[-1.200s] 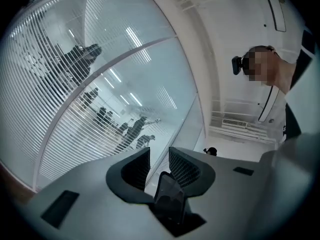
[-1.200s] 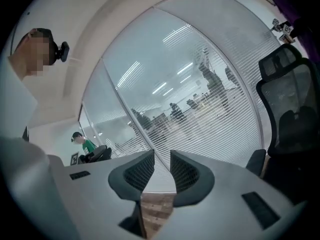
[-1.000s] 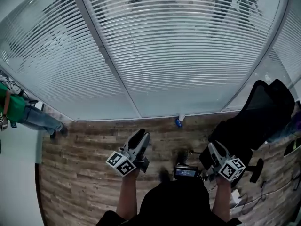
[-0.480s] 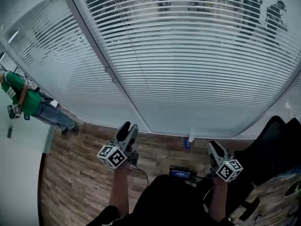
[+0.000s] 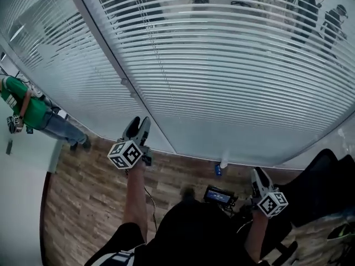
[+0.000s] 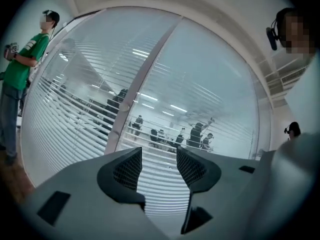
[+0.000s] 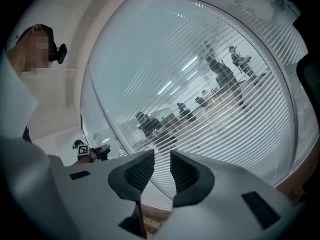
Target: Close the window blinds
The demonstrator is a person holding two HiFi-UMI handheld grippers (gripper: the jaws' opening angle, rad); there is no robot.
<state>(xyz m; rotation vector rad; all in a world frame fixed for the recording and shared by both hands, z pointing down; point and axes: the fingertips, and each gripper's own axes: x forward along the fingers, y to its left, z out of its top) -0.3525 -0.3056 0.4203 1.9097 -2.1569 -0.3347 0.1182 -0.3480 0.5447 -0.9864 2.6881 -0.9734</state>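
Note:
White slatted blinds (image 5: pixel 233 76) cover the glass wall ahead; their slats stand apart, and people show through them. A thin cord (image 5: pixel 157 60) hangs in front of the slats right of the grey window post (image 5: pixel 119 73). My left gripper (image 5: pixel 137 129) is raised near the foot of that post. Its jaws have just been opening and stand wide with nothing between them; its own view shows the blinds (image 6: pixel 165 184) and the post (image 6: pixel 135 91) ahead. My right gripper (image 5: pixel 259 176) hangs lower at the right, its fingers slightly apart and empty, facing the blinds (image 7: pixel 225 99).
A person in a green shirt (image 5: pixel 30 112) stands at the left by the glass, also seen in the left gripper view (image 6: pixel 20 79). A black office chair (image 5: pixel 324 184) is at the right. A small blue and white object (image 5: pixel 220 168) lies on the wood floor (image 5: pixel 83 193) by the glass.
My left gripper has moved up and to the left, toward the window post. The right gripper has dropped toward the lower right. The head view has tilted up, showing more of the blinds.

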